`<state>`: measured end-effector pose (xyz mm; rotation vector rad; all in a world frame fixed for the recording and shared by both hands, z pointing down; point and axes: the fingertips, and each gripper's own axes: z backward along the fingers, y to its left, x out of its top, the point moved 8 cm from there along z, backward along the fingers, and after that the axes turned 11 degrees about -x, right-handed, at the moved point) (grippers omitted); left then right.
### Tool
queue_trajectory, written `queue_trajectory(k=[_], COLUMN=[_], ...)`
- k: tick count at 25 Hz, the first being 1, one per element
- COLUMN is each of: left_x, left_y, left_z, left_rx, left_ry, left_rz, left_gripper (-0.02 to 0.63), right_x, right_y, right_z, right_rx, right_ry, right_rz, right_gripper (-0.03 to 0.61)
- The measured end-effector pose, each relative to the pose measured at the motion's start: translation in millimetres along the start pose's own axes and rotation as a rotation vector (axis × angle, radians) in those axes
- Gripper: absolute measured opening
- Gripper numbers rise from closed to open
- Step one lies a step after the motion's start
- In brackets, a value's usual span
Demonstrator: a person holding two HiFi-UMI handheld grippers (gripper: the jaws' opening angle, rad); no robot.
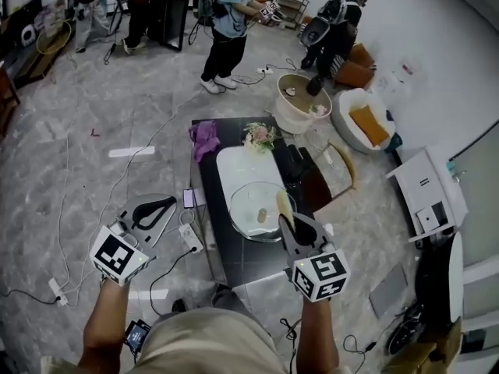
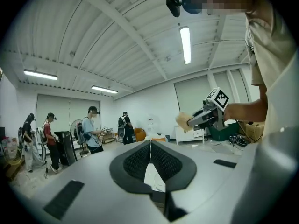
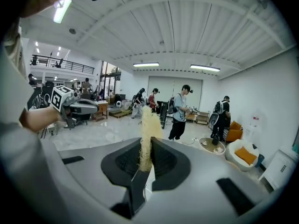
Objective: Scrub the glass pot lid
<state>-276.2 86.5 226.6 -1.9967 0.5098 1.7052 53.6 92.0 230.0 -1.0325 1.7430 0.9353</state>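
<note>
The glass pot lid lies on a white tray on a dark table. My right gripper is shut on a tan sponge, held at the lid's right edge; whether the sponge touches the lid I cannot tell. In the right gripper view the sponge sticks up between the shut jaws of the right gripper. My left gripper hovers over the floor left of the table, shut with nothing in it. The left gripper view shows the left gripper with its pads pressed together, pointing level across the room.
A purple cloth, flowers and a black object sit at the table's far end. A chair stands at its right. A power strip and cables lie on the floor left. People stand beyond.
</note>
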Motion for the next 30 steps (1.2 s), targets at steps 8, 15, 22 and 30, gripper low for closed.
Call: queue_trajectory(k=[8, 15, 22, 30], left_x=[33, 37, 32, 41], left_y=[-33, -49, -59, -84], left_z=[24, 29, 30, 41], left_rx=[-0.016, -0.056, -0.083, -0.084], left_ry=[0.004, -0.006, -0.013, -0.013], left_rz=[-0.042, -0.086, -0.089, -0.092], left_gripper=[0.019, 0.019, 0.019, 0.019], right_x=[26, 21, 8, -1], right_y=[8, 11, 9, 8], right_z=[68, 98, 116, 153], right_rx=[-0.081, -0.141, -0.182, -0.206], right_ry=[-0.151, -0.194, -0.185, -0.179], right_rz=[-0.024, -0.027, -0.039, -0.053], right_gripper=[0.040, 0.040, 0.040, 0.040])
